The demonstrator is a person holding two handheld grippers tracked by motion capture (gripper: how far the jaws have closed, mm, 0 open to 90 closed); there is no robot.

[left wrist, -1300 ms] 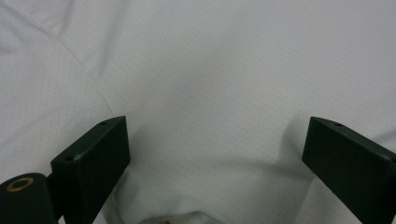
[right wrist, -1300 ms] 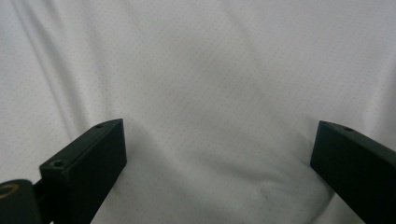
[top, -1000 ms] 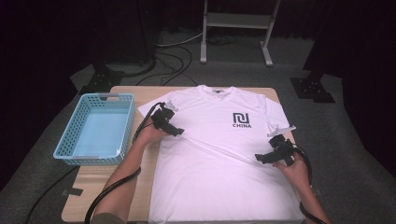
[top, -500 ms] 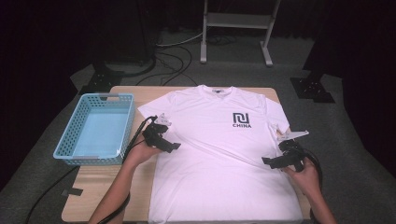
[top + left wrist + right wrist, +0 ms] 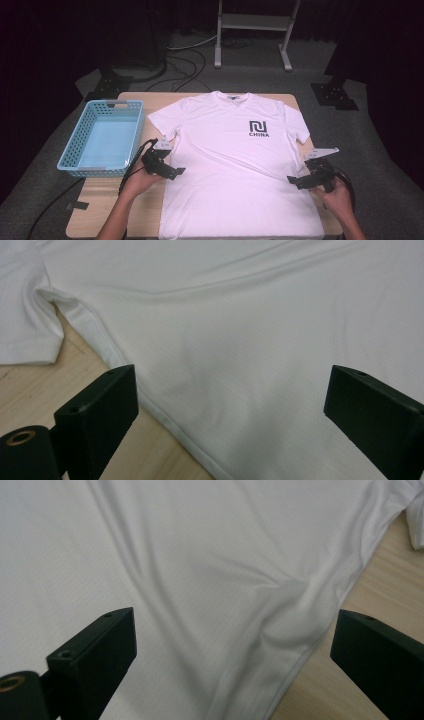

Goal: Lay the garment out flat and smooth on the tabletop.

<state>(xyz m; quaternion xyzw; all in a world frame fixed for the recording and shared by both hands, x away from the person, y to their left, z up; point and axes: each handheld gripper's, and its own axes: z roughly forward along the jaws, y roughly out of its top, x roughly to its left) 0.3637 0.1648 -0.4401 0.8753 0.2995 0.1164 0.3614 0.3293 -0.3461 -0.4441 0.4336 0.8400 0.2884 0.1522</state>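
A white T-shirt (image 5: 235, 165) with a dark "CHINA" logo lies flat, front up, on the wooden table (image 5: 130, 210). My left gripper (image 5: 172, 171) hovers open at the shirt's left side seam, below the left sleeve. In the left gripper view the jaws stand wide apart over the T-shirt (image 5: 260, 340) edge, one over bare wood. My right gripper (image 5: 296, 181) is open at the shirt's right side seam. In the right gripper view its jaws straddle the hem of the T-shirt (image 5: 200, 580), where a fold bulges near the table (image 5: 385, 590).
A light blue plastic basket (image 5: 102, 137) stands on the table's left side, close to my left hand. Cables trail from both grippers off the front edge. Beyond the table is dark floor with stand legs (image 5: 250, 30) and cables.
Both grippers have drawn back toward the person and outward, from over the shirt's body to its side seams. The shirt lies flatter than before.
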